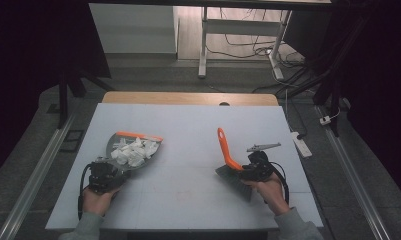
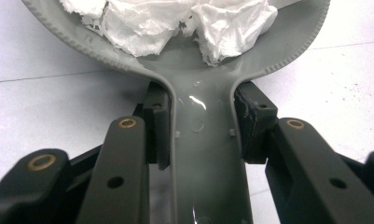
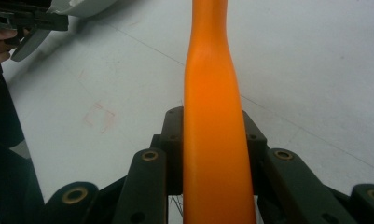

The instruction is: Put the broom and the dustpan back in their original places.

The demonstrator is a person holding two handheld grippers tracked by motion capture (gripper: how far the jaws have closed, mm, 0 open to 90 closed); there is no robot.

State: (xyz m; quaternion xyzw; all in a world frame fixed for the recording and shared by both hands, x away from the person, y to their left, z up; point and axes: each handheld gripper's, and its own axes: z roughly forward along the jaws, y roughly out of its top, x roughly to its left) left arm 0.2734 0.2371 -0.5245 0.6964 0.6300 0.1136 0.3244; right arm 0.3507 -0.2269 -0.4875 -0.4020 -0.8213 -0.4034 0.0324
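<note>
Hands low on table, left gripper [image 1: 104, 176] clamping dustpan [image 1: 133, 150], right gripper [image 1: 255, 167] clamping brush [image 1: 227, 150]

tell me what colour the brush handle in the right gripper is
Orange: the brush handle runs up between the jaws, clearest in the right gripper view.

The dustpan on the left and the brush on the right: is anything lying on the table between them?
No. In the high view, the white table between the dustpan full of paper scraps and the brush is bare.
</note>
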